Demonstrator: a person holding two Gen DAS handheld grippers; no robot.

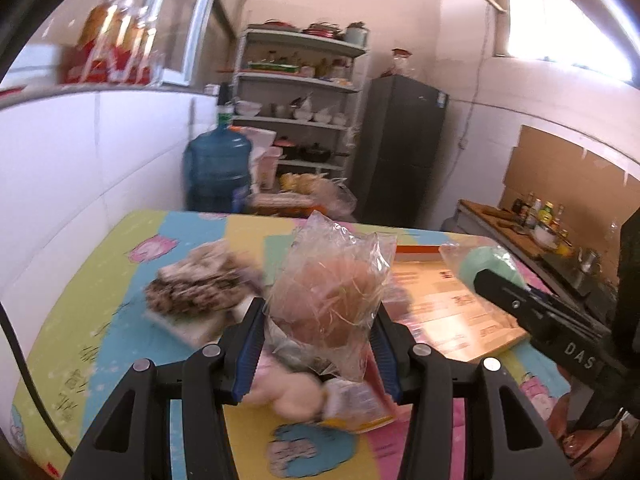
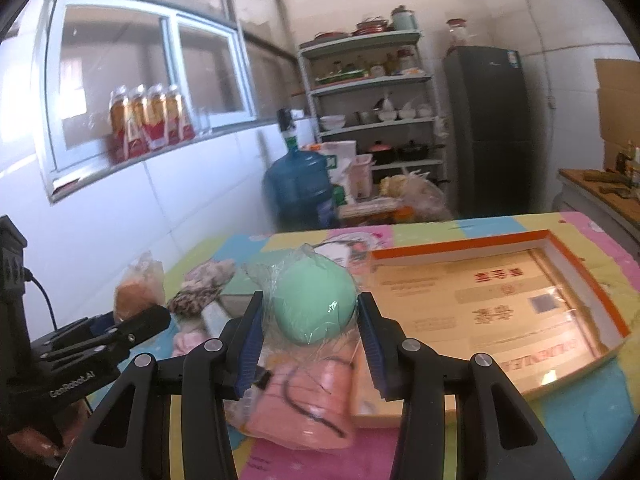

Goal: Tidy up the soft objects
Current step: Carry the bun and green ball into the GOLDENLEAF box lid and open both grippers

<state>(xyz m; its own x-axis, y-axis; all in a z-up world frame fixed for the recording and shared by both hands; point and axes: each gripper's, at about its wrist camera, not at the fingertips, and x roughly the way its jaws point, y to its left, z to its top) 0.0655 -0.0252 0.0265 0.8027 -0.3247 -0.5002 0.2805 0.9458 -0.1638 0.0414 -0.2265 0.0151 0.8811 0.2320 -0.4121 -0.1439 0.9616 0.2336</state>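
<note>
Left wrist view: the left gripper was clamped on a clear bag holding a pinkish-brown soft object, its blue-padded jaws pressing the bag from both sides above the patterned tablecloth. A speckled brown-and-white soft object lay on the cloth at ten o'clock from the gripper. A pale pink soft item lay just below the jaws. At three o'clock, the right gripper held its load over the shallow orange-rimmed box.

Right wrist view: the right gripper was closed on a bagged mint-green ball, jaws touching its sides. A salmon-pink bagged item lay beneath, at six o'clock. The box sat on the table at three o'clock; the left gripper appeared at nine o'clock.
</note>
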